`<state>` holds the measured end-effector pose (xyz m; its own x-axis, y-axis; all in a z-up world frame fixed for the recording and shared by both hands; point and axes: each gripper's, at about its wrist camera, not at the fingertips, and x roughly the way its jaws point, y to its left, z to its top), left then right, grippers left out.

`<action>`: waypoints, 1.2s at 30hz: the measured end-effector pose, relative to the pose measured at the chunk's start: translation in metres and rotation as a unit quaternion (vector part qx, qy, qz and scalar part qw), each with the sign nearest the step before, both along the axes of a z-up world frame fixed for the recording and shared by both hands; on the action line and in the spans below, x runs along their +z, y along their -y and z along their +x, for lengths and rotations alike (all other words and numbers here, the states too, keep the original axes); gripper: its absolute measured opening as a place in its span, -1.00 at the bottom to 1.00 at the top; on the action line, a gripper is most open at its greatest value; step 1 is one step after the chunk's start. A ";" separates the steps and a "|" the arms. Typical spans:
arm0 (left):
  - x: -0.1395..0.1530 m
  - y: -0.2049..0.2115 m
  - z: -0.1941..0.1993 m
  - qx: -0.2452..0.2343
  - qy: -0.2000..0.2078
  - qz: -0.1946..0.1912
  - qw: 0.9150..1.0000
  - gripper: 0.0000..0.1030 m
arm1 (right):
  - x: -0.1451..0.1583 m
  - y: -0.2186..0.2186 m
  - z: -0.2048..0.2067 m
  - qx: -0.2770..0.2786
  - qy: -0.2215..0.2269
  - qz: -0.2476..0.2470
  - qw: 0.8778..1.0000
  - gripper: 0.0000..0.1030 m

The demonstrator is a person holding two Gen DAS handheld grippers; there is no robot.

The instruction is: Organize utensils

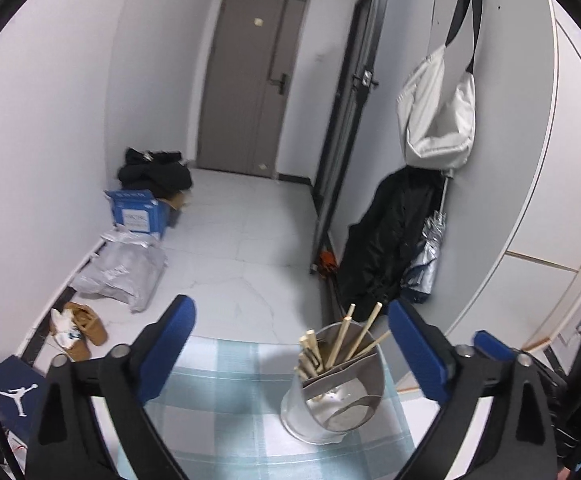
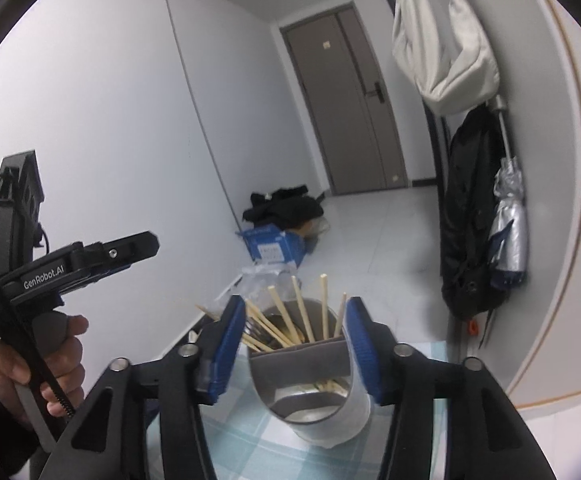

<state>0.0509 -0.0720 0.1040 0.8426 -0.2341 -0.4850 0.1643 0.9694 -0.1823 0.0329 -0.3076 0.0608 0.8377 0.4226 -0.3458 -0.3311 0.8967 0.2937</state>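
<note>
A shiny metal utensil holder (image 1: 332,404) stands upright on a pale blue checked tablecloth (image 1: 218,384). A grey divider splits it in two. Several wooden chopsticks (image 1: 344,340) lean in its far compartment, and the near compartment looks empty. My left gripper (image 1: 290,302) is wide open, with the holder low between its blue fingers and nearer the right one; nothing touches the pads. In the right wrist view my right gripper (image 2: 294,301) stands open, its blue pads either side of the holder (image 2: 314,396) and the chopsticks (image 2: 290,320), gripping nothing. A hand (image 2: 50,352) holds the left gripper at the left.
The table's far edge lies just past the holder, with white tiled floor beyond. A blue box (image 1: 138,212), grey bags (image 1: 122,268) and shoes (image 1: 84,324) line the left wall. A black jacket (image 1: 386,240), a folded umbrella (image 1: 430,256) and a white bag (image 1: 438,116) hang on the right.
</note>
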 end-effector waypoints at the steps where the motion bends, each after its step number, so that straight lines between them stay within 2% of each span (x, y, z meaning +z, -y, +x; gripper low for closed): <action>1: 0.002 0.000 -0.004 0.009 0.008 0.003 1.000 0.98 | 0.003 -0.001 -0.007 -0.005 0.007 0.000 1.000 0.18; 3: 0.003 -0.001 -0.010 0.016 0.016 0.004 1.000 0.98 | 0.008 -0.004 -0.017 -0.006 0.018 -0.003 1.000 0.23; 5: 0.003 -0.002 -0.017 0.025 0.022 0.007 0.999 0.98 | 0.011 -0.007 -0.028 -0.011 0.031 -0.008 0.999 0.43; 8: 0.002 -0.007 -0.027 0.029 0.027 -0.002 0.999 0.98 | 0.014 -0.013 -0.044 -0.019 0.051 -0.016 0.998 0.58; 12: -0.002 -0.012 -0.037 0.044 0.030 -0.005 0.999 0.98 | 0.012 -0.018 -0.060 -0.026 0.070 -0.029 0.997 0.66; 16: -0.011 -0.015 -0.047 0.054 0.034 0.004 0.998 0.98 | 0.006 -0.019 -0.070 -0.039 0.083 -0.040 0.995 0.83; 27: -0.035 -0.022 -0.062 0.062 0.053 0.000 0.997 0.98 | -0.017 -0.025 -0.089 -0.059 0.109 -0.053 0.991 0.93; 36: -0.047 -0.016 -0.060 0.054 0.047 0.011 0.997 0.98 | -0.032 -0.024 -0.087 -0.071 0.088 -0.056 0.992 0.93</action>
